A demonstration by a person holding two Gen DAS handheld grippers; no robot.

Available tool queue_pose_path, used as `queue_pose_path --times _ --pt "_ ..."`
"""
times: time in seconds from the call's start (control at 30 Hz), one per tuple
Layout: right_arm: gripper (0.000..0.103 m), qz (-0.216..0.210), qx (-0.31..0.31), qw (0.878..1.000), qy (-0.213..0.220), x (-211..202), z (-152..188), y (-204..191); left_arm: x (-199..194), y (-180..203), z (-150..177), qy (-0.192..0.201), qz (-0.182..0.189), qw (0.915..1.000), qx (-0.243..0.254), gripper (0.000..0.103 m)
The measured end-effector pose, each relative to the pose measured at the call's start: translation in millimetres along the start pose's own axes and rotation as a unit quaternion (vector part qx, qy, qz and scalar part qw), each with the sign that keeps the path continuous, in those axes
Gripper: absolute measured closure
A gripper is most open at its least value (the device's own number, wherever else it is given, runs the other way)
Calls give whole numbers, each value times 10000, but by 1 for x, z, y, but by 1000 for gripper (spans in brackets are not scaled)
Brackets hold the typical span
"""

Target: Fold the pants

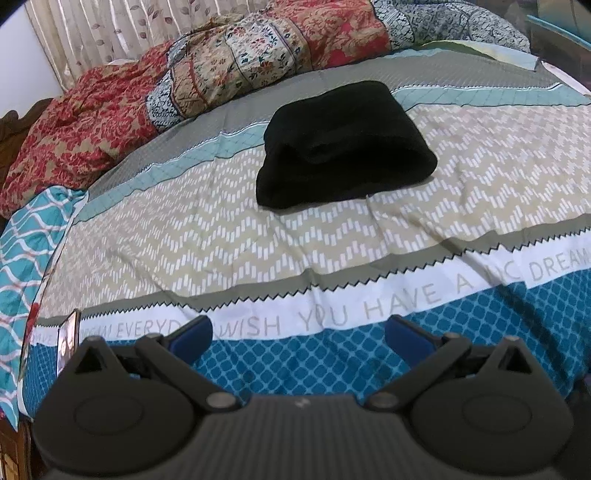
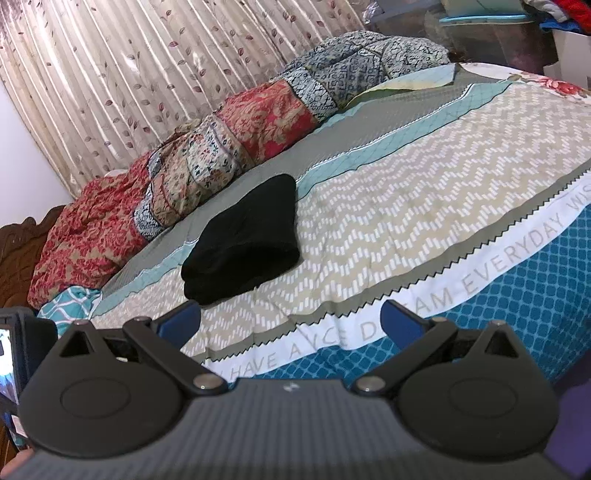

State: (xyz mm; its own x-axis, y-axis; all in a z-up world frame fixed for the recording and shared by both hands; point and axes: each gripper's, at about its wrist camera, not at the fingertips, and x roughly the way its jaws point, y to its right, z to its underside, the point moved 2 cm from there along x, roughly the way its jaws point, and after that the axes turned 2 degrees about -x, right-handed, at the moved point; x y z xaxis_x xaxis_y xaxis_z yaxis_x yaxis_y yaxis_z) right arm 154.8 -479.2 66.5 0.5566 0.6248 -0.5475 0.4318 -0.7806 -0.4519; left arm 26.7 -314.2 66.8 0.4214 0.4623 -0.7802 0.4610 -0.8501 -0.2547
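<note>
A home bedroom: a made bed (image 1: pixel 332 236), rumpled patchwork quilt (image 2: pixel 229 147), leaf-print curtains (image 2: pixel 147 74), probably storage bins (image 2: pixel 498 33) behind.

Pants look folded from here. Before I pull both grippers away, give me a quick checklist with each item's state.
1. Black pants lie in a compact folded bundle on the bedspread: ok.
2. Left gripper open, nothing between its fingers: ok.
3. Right gripper open, nothing between its fingers: ok.
4. Both grippers apart from the pants, over the bed's near edge: ok.
5. Bundle sits apart from the crumpled quilt behind it: ok.
6. No leg or waistband sticking out on the far side: cannot tell, hidden.
</note>
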Motion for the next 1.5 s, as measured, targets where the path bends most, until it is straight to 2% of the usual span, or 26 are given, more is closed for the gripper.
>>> queue_pose_path --times 0.5,0.8,1.5 --pt "0 238 14 9981 560 -17 -25 19 -18 8 -29 294 111 9995 -18 0" --pt "0 41 -385 9932 1094 -32 -53 0 -45 -4 -61 750 177 9963 -370 0" --pt "0 -290 -795 9890 1213 -31 -63 -26 -55 -24 -68 887 157 9937 -669 0"
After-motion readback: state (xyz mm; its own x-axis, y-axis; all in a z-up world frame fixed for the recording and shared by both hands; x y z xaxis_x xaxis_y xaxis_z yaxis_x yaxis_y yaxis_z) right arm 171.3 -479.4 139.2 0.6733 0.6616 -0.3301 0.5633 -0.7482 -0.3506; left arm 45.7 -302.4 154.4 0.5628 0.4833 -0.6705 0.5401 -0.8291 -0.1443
